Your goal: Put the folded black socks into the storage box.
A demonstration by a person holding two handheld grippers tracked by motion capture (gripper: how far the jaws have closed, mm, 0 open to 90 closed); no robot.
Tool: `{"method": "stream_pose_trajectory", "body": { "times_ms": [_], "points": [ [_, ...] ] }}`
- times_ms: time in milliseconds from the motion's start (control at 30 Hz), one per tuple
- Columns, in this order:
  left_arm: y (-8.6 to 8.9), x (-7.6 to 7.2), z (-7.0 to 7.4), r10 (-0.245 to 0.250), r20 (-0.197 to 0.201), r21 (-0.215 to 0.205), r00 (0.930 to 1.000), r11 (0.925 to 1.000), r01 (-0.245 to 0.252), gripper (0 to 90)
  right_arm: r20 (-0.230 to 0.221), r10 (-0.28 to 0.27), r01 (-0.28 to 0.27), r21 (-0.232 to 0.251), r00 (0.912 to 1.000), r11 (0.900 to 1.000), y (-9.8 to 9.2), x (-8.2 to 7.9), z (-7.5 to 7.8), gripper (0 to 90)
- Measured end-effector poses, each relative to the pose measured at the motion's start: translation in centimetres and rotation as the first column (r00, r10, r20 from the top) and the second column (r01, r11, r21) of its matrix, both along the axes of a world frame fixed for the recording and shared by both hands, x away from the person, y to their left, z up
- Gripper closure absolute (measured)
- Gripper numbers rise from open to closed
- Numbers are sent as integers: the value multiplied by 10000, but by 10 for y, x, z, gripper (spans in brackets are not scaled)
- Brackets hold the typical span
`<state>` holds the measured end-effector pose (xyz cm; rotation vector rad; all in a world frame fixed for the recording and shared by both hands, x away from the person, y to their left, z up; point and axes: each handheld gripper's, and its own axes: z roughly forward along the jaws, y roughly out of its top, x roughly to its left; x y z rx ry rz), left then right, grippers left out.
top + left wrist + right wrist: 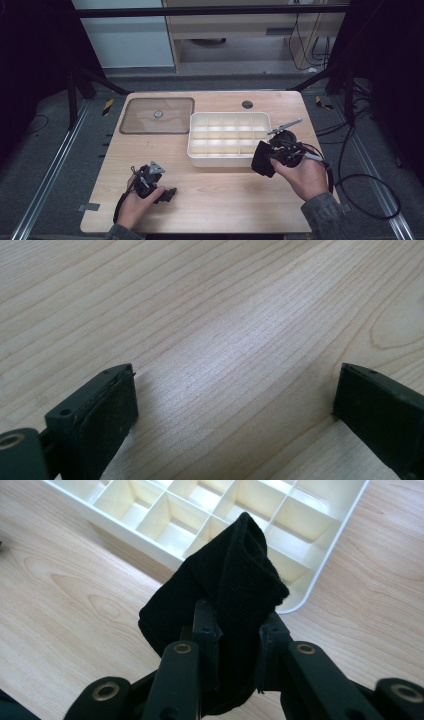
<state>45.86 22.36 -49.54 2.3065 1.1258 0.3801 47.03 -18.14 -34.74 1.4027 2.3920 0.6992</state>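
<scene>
A folded black cloth (225, 590) is pinched between the jaws of my right gripper (239, 630), which is shut on it. In the high view that gripper (264, 159) holds the black cloth (261, 160) just in front of the right end of a white divided tray (200, 150). The tray's compartments (170, 522) look empty. My left gripper (235, 405) is open over bare wood, with nothing between its jaws; in the high view it (170, 193) sits near the table's front left.
A clear flat lid (157, 116) with a round knob lies at the back left of the wooden table (225, 200). A dark round hole (247, 104) sits near the back edge. Cables trail off the right side.
</scene>
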Motion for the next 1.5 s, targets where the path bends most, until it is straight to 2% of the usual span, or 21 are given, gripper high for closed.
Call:
{"method": "stream_pose_trajectory", "body": {
  "times_ms": [233, 500, 900, 1067, 1167, 1267, 1500],
  "points": [
    [1, -1, -1, -3, 128, -73, 9999, 10000, 4, 20, 83, -50, 51, -168, 10000, 9998, -6, 8, 4, 760],
    [3, -3, -4, 5, 427, -319, 9991, 9995, 9, 14, 227, -221, 226, -252, 9995, 9994, -16, 26, 12, 759],
    [4, -5, -6, -8, 631, -407, 9980, 9992, 34, 6, 425, -8, 32, -555, 9991, 9985, -16, 45, 18, 759],
    [5, -6, -7, -2, 676, -454, 9977, 9990, 32, 6, 326, 147, -120, -823, 9994, 9965, -10, 53, 17, 759],
    [5, -6, -7, 3, 676, -460, 9977, 9989, 29, 7, 285, 182, -158, -828, 9994, 9964, -8, 56, 16, 758],
    [5, -6, -7, 6, 675, -469, 9977, 9989, 25, 7, 147, 364, -346, -1054, 9992, 9938, -4, 60, 10, 759],
    [5, -6, -7, 24, 673, -463, 9977, 9989, 7, 7, -233, 350, -375, -1176, 9991, 9924, 0, 67, 3, 758]
  ]
}}
